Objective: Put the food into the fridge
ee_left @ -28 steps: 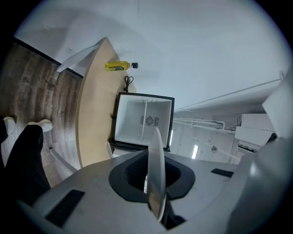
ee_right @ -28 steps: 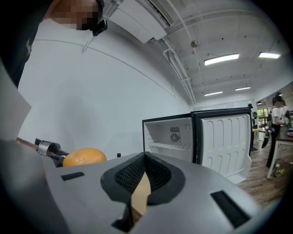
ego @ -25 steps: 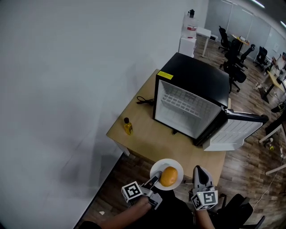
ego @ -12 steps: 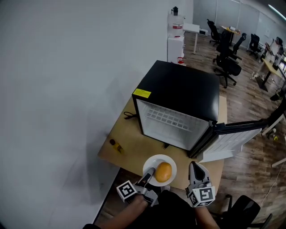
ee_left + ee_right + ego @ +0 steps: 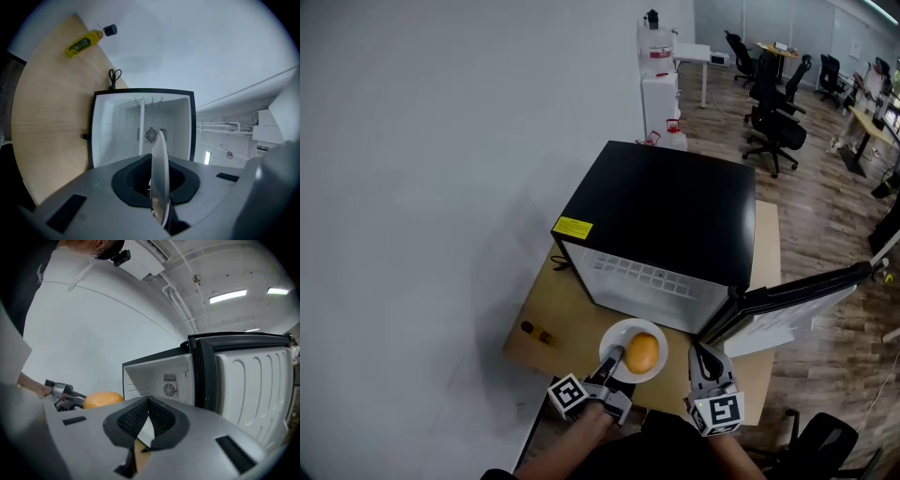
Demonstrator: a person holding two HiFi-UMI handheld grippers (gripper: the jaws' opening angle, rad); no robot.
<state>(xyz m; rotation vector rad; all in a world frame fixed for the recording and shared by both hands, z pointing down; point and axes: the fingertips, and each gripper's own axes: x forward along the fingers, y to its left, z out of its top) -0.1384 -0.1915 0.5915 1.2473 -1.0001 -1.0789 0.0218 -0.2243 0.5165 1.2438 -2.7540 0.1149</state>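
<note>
A white plate [image 5: 622,335] carries a round orange food item [image 5: 642,353]. My left gripper [image 5: 614,359] is shut on the plate's near rim and holds it level above the table's front edge. In the left gripper view the plate [image 5: 159,159] stands edge-on between the jaws of my left gripper [image 5: 158,185]. Just behind it the black mini fridge [image 5: 666,211] shows its white inside [image 5: 117,126], and its door [image 5: 787,295] swings out to the right. My right gripper [image 5: 700,352] hovers beside the plate, shut [image 5: 149,401] and holding nothing. The orange food [image 5: 103,399] shows at its left.
The fridge stands on a light wooden table [image 5: 572,309] against a white wall. A small yellow bottle [image 5: 83,42] lies on the table's left part, and a black cable [image 5: 112,77] trails behind the fridge. Office chairs [image 5: 769,112] and desks stand far behind.
Both grippers and the plate have moved closer to the fridge's open front. The fridge now sits nearer and more below the head view.
</note>
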